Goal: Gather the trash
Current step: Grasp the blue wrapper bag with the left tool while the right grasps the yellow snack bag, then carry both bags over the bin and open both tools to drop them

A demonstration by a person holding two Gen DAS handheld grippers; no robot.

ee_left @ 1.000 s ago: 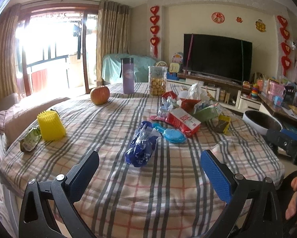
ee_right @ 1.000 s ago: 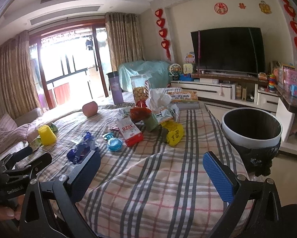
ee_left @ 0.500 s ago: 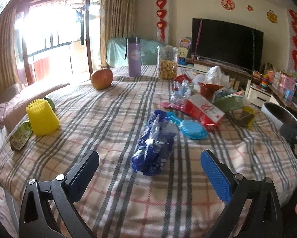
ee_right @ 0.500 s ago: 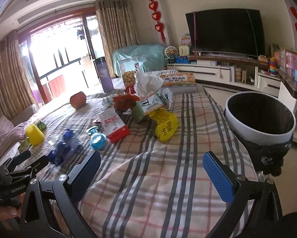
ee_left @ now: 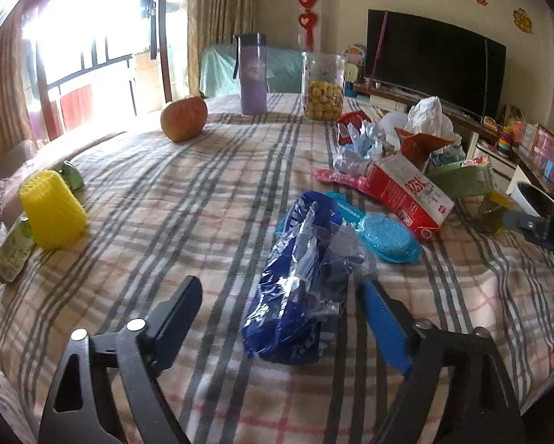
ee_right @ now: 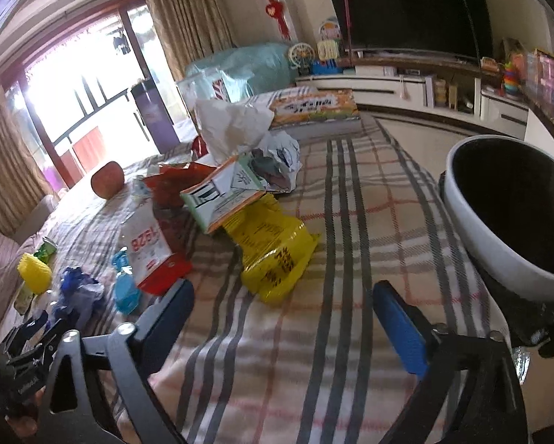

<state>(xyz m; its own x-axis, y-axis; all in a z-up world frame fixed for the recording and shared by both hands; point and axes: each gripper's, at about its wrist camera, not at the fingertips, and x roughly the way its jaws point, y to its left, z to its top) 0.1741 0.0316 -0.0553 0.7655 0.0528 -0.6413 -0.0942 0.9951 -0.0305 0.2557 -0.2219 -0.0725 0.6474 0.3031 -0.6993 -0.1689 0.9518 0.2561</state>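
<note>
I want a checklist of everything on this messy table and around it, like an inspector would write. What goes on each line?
Surface: checked tablecloth covers the table.
Job's things: crumpled blue wrapper; yellow bag; red and white carton; bin at the table's edge.
Clutter: apple, purple bottle, snack jar, yellow foam sleeve, teal brush.
Grippers: left gripper closing around the blue wrapper, not yet pressing it; right gripper closing, nothing between its jaws, yellow bag just ahead.
Cables: nothing seen.
Surroundings: television, curtains, bright balcony door.
</note>
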